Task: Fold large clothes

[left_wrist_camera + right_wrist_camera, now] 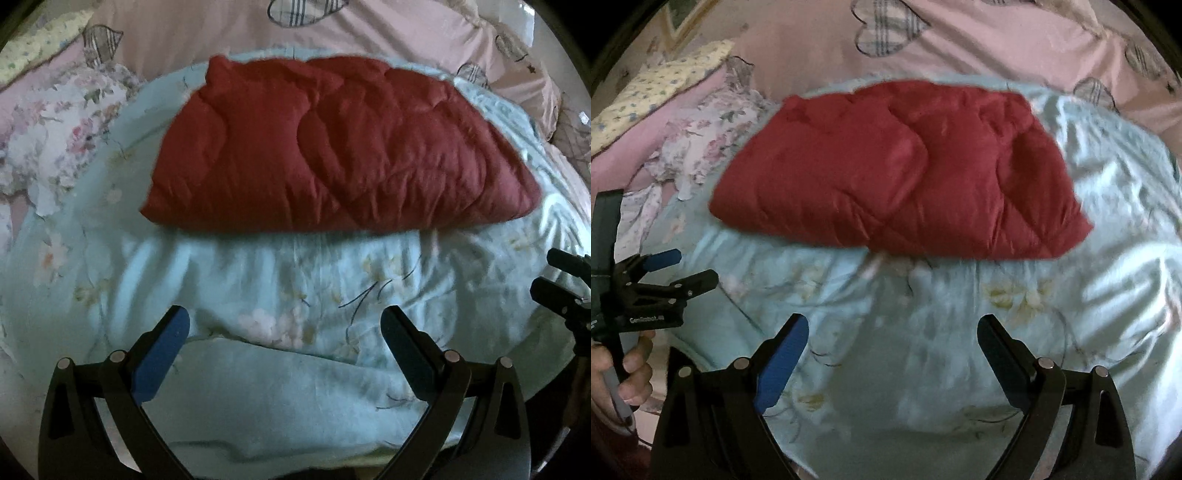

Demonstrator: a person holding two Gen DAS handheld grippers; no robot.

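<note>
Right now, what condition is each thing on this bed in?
Red quilted garment: folded into a compact bundle, lying on the blue sheet, untouched.
Blue floral sheet: spread out, wrinkled.
Left gripper: fingers open, holding nothing.
Right gripper: fingers open, holding nothing.
Pink bedding: bunched behind the garment.

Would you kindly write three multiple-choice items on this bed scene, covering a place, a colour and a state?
1. Where does the folded garment lie?
A. on the light blue floral bedding
B. on the floor
C. in a basket

2. What colour is the garment?
A. green
B. dark red
C. white

3. How do the left gripper and right gripper stand?
A. both clamped on cloth
B. one clamped on cloth
C. both open, holding nothing

Answers: 1 A, blue fabric surrounds it; 2 B, its quilted surface is red; 3 C, the fingers are spread apart with nothing between them.
</note>
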